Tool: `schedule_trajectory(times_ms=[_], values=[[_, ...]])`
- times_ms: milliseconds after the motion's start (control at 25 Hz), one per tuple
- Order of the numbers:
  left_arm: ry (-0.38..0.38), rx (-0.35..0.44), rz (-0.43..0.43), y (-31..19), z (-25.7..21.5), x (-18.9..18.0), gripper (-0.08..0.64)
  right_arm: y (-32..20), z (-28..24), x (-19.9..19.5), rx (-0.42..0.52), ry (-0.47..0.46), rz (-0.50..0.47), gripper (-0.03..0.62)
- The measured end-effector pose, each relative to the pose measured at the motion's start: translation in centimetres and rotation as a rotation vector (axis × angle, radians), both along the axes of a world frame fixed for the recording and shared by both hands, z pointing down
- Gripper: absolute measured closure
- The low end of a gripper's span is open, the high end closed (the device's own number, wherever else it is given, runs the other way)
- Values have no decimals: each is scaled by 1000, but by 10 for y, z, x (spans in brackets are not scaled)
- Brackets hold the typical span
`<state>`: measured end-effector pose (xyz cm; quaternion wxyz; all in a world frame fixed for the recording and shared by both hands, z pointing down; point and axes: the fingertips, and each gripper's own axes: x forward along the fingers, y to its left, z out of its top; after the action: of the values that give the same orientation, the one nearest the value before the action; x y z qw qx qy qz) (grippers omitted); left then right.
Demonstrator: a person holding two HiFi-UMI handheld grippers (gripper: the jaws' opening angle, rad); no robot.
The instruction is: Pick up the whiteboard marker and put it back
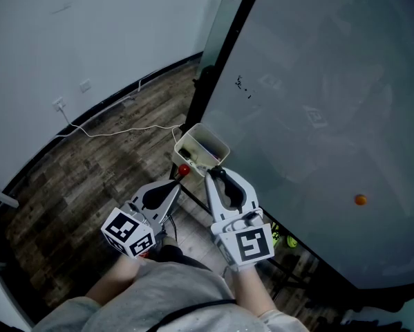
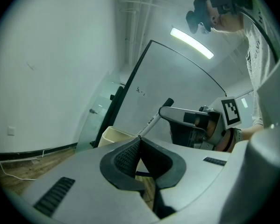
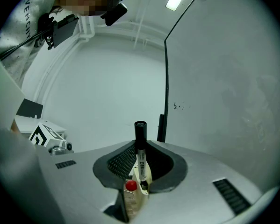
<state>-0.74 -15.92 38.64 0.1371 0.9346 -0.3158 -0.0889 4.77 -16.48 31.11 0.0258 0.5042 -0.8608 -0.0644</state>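
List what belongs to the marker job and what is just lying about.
Job: white whiteboard marker with black cap, clamped in the right hand-held gripper; beige open box at the grey whiteboard edge.
Lying about: small orange round magnet on the whiteboard; white cable on the wooden floor.

The whiteboard marker has a smooth white plastic barrel and a slightly glossy black plastic cap. The right gripper and the left gripper have matt grey plastic shells, and their pads look black, ribbed and rubbery. The whiteboard is smooth with a dull sheen, the box cream plastic, the floor matt grained wood planks, the shirt grey cloth
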Motion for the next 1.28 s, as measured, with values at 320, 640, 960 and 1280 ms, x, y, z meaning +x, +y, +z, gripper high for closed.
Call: schedule_trajectory(times_ms=[320, 640, 960, 1280], values=[[1, 3, 3, 3, -1, -2, 549, 1, -5, -1, 14, -11, 7, 517], [-2, 2, -1, 2, 2, -3, 549, 1, -1, -1, 0, 12, -1, 517], [1, -5, 3, -1, 4, 0, 549, -3, -2, 3, 9, -4, 12, 517], [3, -20, -3, -8, 9, 2, 549, -9, 13, 6, -31, -1, 11, 517]])
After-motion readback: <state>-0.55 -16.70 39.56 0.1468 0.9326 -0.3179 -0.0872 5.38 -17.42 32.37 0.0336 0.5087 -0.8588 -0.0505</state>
